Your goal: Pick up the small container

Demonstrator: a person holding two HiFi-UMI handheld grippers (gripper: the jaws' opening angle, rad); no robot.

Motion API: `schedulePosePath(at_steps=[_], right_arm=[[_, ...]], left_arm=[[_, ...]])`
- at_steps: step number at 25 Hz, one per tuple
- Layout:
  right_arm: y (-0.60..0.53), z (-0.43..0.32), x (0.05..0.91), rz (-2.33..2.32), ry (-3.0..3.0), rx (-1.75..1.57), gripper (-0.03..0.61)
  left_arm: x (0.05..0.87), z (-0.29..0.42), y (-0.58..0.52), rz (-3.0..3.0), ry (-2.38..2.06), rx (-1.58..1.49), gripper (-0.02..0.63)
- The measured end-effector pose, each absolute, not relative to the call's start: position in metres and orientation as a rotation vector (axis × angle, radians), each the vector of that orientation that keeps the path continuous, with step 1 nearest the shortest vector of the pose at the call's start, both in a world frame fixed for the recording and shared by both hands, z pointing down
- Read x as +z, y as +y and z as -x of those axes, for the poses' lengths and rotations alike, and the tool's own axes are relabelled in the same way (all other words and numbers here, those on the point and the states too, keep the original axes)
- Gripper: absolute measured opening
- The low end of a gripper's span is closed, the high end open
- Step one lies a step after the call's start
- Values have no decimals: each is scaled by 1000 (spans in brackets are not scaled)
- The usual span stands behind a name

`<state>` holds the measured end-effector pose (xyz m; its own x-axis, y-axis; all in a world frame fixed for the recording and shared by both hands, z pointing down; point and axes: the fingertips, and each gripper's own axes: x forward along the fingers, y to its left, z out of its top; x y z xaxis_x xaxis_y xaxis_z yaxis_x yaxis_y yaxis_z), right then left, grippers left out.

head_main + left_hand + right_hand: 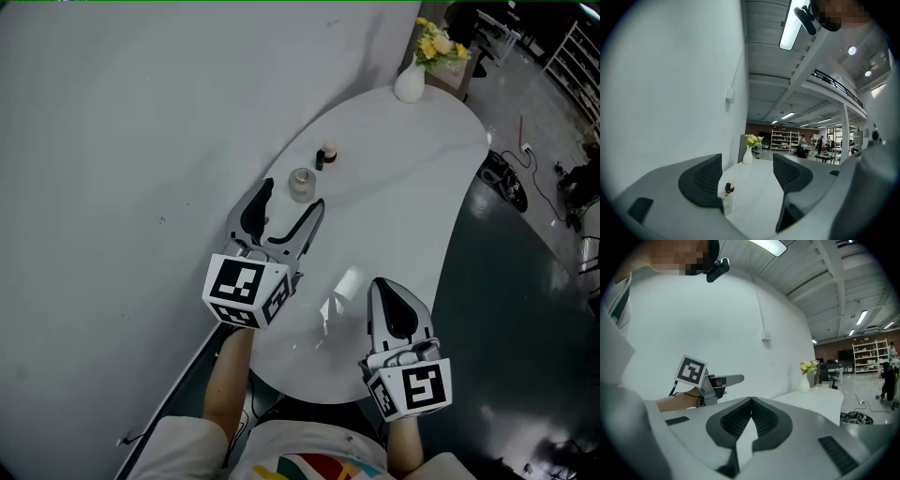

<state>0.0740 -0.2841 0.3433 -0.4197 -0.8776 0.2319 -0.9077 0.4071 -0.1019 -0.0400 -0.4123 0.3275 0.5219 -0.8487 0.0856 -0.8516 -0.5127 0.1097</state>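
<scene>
White covers most of the scene: a plain wall (112, 141) on the left, and beside it the rounded worktop (412, 169). The left hand-held gripper (293, 197) lies low over the near part of the worktop. Its jaws are spread wide with nothing between them, and they point at the small container (300, 184). The container stands upright just ahead of the tips, close to the wall-side edge. In the left gripper view the container (725, 202) sits low and close to the left-side pad, not centred in the gap, and neither pad touches it. Just beyond it stands a small dark bottle (325, 157) with a pale top, near the container but apart from it.

The container looks clear, smooth and rigid, glass or hard plastic, and so probably light and a little slippery. It would likely skid or tip if one pad reached it first. The best hold appears to be on the round body at mid-height, under the cap, with one pad on each side.

Further right, the right hand-held gripper (392, 305) hovers over the near edge with its jaws pressed together on nothing. At the far end stands a white vase (410, 84) of yellow flowers.
</scene>
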Motion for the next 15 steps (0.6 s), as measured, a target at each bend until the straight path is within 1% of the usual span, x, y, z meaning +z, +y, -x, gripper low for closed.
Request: schedulePosePath(at_steps=[11,15], right_arm=[[-307,-78,394,-1571,-2488,469,11],[-314,-79,407,-1556,-2482,494,11]], left_arm=[[404,31,-468,-2584,-1515,191,322],[423,31,-486,-2556,-1527,186,322]])
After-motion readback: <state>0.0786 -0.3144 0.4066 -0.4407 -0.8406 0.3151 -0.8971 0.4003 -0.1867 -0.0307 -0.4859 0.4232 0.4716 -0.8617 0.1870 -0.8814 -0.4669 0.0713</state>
